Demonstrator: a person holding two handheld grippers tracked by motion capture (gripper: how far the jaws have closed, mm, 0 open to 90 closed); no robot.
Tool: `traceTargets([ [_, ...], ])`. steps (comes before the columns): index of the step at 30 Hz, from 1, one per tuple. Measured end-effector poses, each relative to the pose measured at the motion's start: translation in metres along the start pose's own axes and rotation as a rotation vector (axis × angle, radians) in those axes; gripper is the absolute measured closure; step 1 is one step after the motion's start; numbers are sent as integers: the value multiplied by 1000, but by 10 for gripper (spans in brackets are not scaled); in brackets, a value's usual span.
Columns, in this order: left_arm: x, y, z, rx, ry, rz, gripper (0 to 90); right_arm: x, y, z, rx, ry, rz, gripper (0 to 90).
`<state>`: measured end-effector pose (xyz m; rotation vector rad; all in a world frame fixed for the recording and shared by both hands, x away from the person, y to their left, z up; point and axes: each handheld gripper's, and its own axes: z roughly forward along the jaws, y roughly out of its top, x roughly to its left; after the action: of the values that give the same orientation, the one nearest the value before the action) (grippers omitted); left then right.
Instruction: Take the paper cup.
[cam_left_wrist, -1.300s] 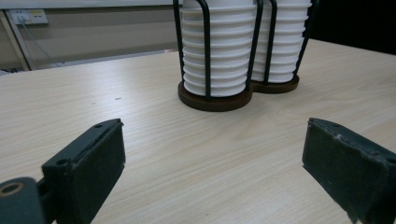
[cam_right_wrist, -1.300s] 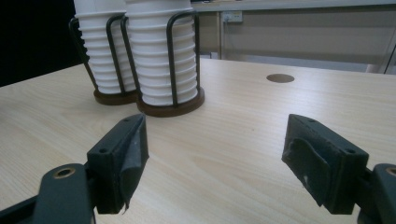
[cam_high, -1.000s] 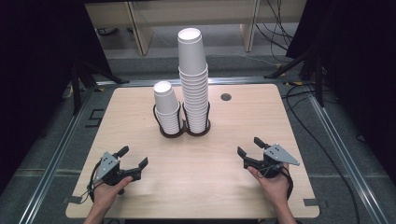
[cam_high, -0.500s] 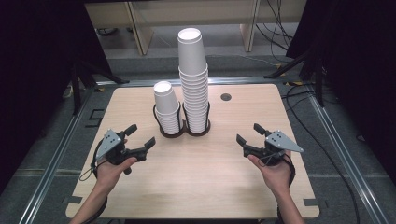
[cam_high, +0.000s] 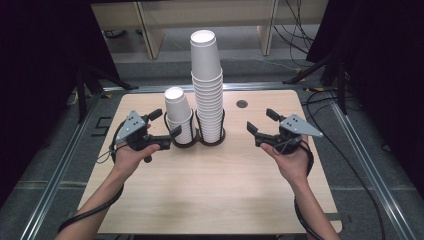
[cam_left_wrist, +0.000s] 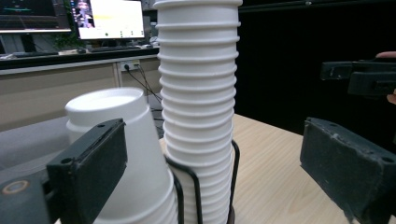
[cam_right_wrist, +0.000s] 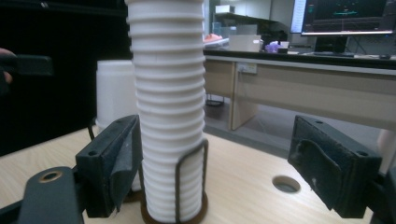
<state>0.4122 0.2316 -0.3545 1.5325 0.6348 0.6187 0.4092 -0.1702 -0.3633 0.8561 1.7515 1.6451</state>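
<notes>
Short cup stack (cam_high: 178, 116) just beside left gripper (cam_high: 165, 129)

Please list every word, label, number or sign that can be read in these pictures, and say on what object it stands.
Nothing can be read.
Left monitors: text on screen, too blurred to read.
Right monitor: coloured lines on dark screen, too small to read.
Paper cup stacks: plain white, no print.
Grippers: no marking that can be read.

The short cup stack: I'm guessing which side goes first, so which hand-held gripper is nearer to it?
Left. The left hand-held gripper sits right beside the short cup stack, jaws open. The right hand-held gripper is beyond the tall cup stack, farther off.
</notes>
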Motion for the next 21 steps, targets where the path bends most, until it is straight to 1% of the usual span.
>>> traceTargets([
  [1, 0, 3, 4, 0, -5, 1, 68, 1, 3, 1, 5, 9, 21, 177],
  [2, 0, 3, 4, 0, -5, 1, 67, 0, 7, 5, -17, 7, 3, 176],
  [3, 1, 7, 9, 4, -9, 5, 67, 0, 7, 5, -17, 7, 3, 176],
  [4, 2, 12, 16, 6, -15, -5, 63, 0, 15, 10, -10, 17, -3, 174],
  [5, 2, 12, 16, 6, -15, -5, 63, -1, 19, 12, -11, 14, -13, 173],
  [6, 4, 15, 21, -1, -16, -12, 63, 0, 24, 15, -12, 20, -14, 172],
  [7, 4, 18, 23, -2, -15, -8, 63, 1, 27, 17, -10, 25, -9, 171],
  [8, 5, 23, 30, -1, -21, -9, 63, 0, 31, 19, -16, 24, -19, 170],
  [9, 5, 26, 33, -2, -23, -1, 63, -1, 35, 22, -26, 26, -30, 170],
  [10, 5, 26, 33, -2, -23, -1, 62, -1, 35, 22, -26, 26, -30, 170],
  [11, 5, 28, 36, 4, -27, 5, 60, 0, 42, 26, -27, 35, -26, 167],
  [12, 4, 32, 42, 3, -35, 1, 60, 0, 46, 29, -26, 48, -27, 165],
  [13, 4, 32, 42, 3, -35, 1, 59, 0, 46, 29, -26, 48, -27, 165],
  [14, 4, 35, 46, 3, -38, 1, 59, 0, 50, 32, -37, 42, -42, 165],
  [15, 4, 37, 49, 3, -39, 1, 59, 2, 54, 34, -25, 52, -23, 162],
  [16, 4, 38, 51, 3, -41, 1, 59, 2, 58, 37, -34, 54, -39, 162],
  [17, 5, 42, 57, 1, -44, -4, 59, 2, 64, 41, -40, 63, -28, 162],
  [18, 5, 42, 57, 1, -44, -4, 59, 2, 64, 41, -40, 63, -28, 162],
  [19, 6, 44, 61, 1, -49, -14, 58, 2, 72, 48, -54, 67, -50, 162],
  [20, 7, 45, 63, 3, -49, -17, 57, 3, 74, 49, -47, 70, -29, 162],
  [21, 7, 47, 67, 5, -44, -13, 57, 3, 74, 49, -47, 70, -29, 162],
])
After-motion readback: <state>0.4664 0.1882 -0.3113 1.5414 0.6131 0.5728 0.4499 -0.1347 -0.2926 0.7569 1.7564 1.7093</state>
